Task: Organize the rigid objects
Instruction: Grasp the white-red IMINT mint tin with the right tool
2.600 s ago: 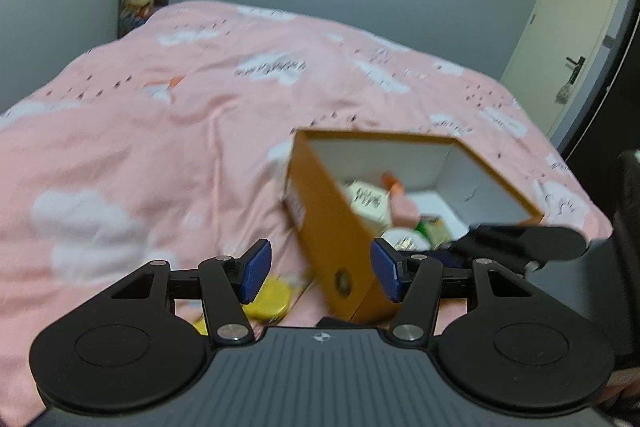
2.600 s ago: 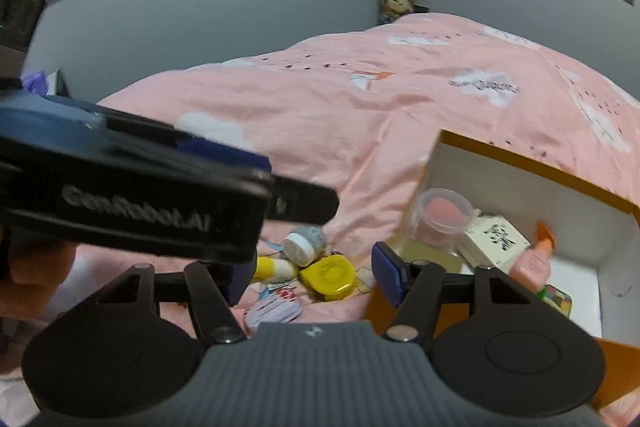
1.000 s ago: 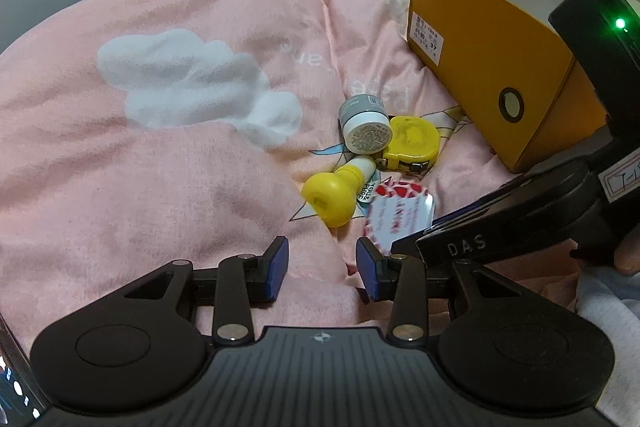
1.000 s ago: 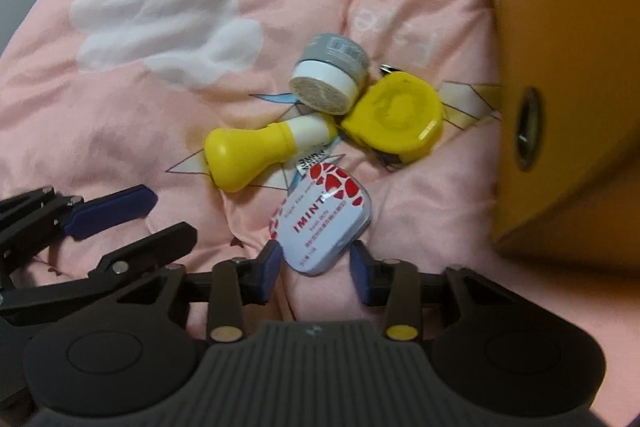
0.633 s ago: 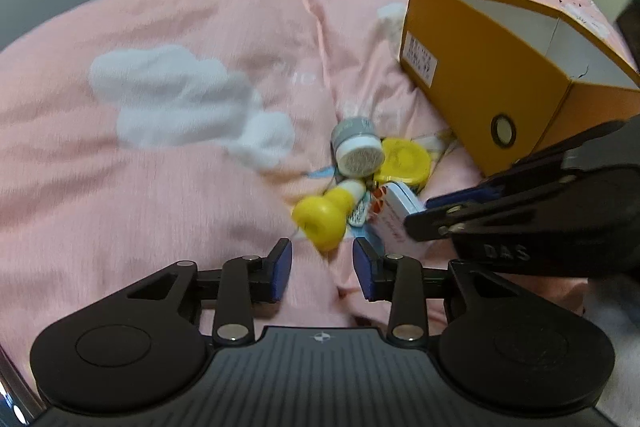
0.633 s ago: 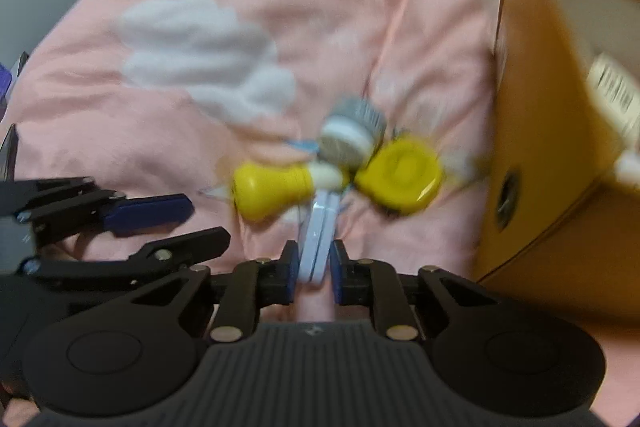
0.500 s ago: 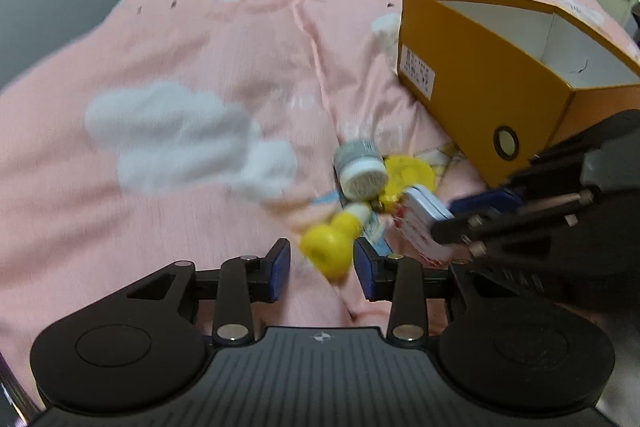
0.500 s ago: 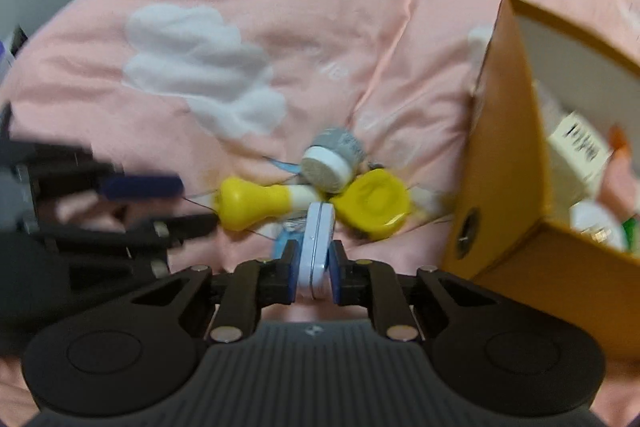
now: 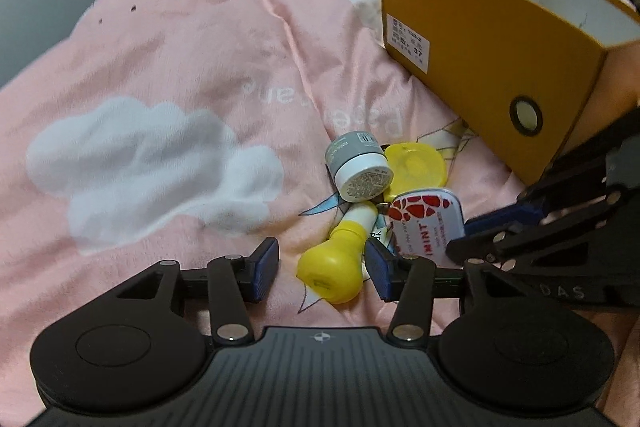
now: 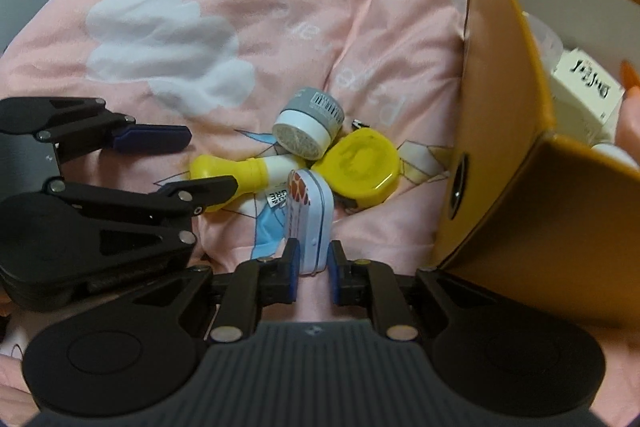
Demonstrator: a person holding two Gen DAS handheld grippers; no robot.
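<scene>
pink bedspread (image 9: 168, 67); right tongs (image 10: 313, 269) clamp mint tin (image 10: 310, 217) edgewise; left tongs (image 9: 322, 269) agape around yellow bottle (image 9: 338, 267).

pink bed (image 9: 168, 39), orange box (image 9: 492, 47), grey jar (image 9: 357, 166), yellow bottle (image 9: 340, 259)

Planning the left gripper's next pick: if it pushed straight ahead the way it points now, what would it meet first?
Probably the yellow-capped bottle, lying on the pink duvet just ahead of the open left gripper, its cap nearest the fingers. Depth is unclear.
</scene>
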